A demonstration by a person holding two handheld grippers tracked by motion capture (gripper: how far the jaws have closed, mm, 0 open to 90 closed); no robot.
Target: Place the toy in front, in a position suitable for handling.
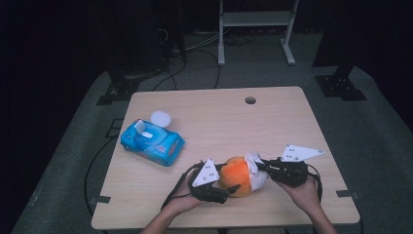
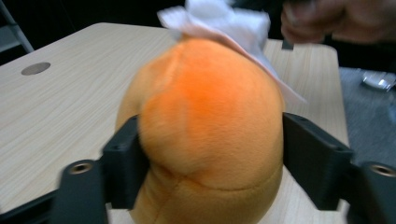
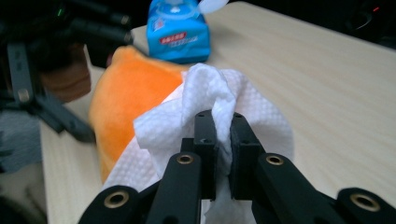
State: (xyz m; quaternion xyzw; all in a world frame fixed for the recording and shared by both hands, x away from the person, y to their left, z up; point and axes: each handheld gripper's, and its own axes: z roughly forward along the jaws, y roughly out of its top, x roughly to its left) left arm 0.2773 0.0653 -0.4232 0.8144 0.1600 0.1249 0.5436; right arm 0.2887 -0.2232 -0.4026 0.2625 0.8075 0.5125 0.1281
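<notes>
An orange plush toy (image 1: 237, 175) sits near the front edge of the wooden table (image 1: 219, 112). My left gripper (image 1: 230, 178) is shut on it from the left; in the left gripper view both black jaws press into the sides of the plush (image 2: 210, 121). My right gripper (image 1: 261, 166) comes in from the right, shut on a crumpled white wipe (image 1: 256, 171). In the right gripper view the wipe (image 3: 205, 93) is pinched between the jaws of that gripper (image 3: 223, 126) and lies against the plush (image 3: 126, 88). The wipe (image 2: 224, 18) drapes over the top of the toy.
A blue pack of wet wipes (image 1: 152, 142) lies at the table's left with its round white lid (image 1: 160, 118) flipped open. A cable hole (image 1: 250, 100) is at the far edge. Stands and cables are on the floor beyond.
</notes>
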